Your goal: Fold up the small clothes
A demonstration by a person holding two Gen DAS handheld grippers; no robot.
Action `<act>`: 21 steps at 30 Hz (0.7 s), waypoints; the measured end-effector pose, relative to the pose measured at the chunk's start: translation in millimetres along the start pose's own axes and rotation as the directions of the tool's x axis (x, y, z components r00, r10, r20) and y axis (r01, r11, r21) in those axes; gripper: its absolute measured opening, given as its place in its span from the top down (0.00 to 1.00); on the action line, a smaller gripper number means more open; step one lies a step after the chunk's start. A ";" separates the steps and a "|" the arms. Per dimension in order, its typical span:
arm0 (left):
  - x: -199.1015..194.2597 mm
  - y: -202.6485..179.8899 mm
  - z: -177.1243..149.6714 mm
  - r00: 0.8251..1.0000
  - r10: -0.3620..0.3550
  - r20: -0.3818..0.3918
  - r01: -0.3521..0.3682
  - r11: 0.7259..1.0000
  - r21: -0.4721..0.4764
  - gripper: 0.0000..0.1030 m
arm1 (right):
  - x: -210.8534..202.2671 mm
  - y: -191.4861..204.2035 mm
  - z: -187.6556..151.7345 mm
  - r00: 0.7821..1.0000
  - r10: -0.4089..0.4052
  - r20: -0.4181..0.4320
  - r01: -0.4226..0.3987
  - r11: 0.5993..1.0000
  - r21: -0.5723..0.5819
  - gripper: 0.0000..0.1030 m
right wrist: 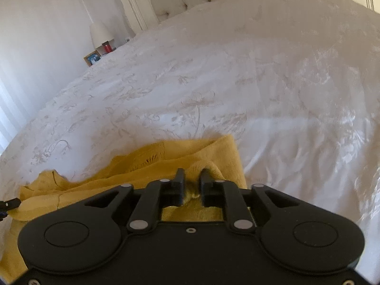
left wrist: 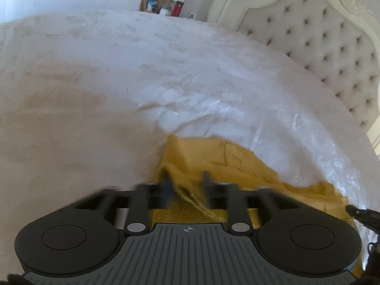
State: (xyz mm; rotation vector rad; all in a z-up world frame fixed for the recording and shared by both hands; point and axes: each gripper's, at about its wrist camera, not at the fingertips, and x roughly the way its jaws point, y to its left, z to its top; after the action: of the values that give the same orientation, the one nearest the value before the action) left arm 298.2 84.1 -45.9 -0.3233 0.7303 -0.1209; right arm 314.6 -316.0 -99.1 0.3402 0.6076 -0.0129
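A mustard-yellow knitted garment (left wrist: 237,166) lies bunched on a white bed cover (left wrist: 166,71). My left gripper (left wrist: 186,185) hovers at its left end. Its jaws stand apart, and a loose fold of the cloth lies between them without being pinched. In the right wrist view the same garment (right wrist: 147,166) stretches off to the left. My right gripper (right wrist: 192,180) is at its right end, jaws apart, with a small bunch of cloth in the gap. One dark fingertip of the other gripper shows at the edge of each view (left wrist: 353,210) (right wrist: 11,203).
The flower-patterned bed cover (right wrist: 213,71) spreads wide beyond the garment. A tufted cream headboard (left wrist: 320,35) stands at the right. At the far side of the bed are a white lamp (right wrist: 99,33), a photo frame (left wrist: 150,3) and a red item (left wrist: 177,8).
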 end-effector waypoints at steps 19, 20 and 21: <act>-43.9 -83.1 -55.5 0.999 0.044 -0.007 -0.038 0.918 0.394 0.07 | -45.1 72.4 -31.6 0.999 0.054 -0.002 -0.051 0.933 -0.356 0.06; -38.1 -84.8 -56.3 0.998 0.050 -0.023 -0.037 0.918 0.395 0.07 | -41.3 75.9 -32.7 0.998 0.056 -0.015 -0.057 0.930 -0.364 0.06; -32.9 -85.7 -56.8 0.998 0.057 -0.035 -0.039 0.918 0.394 0.07 | -36.5 79.6 -32.6 0.998 0.055 -0.027 -0.061 0.926 -0.372 0.06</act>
State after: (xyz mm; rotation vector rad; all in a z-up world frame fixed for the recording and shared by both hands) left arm 235.9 -3.6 -36.3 0.0836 0.7404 -0.2257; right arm 275.2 -233.7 -79.0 -0.0124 0.6011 0.1616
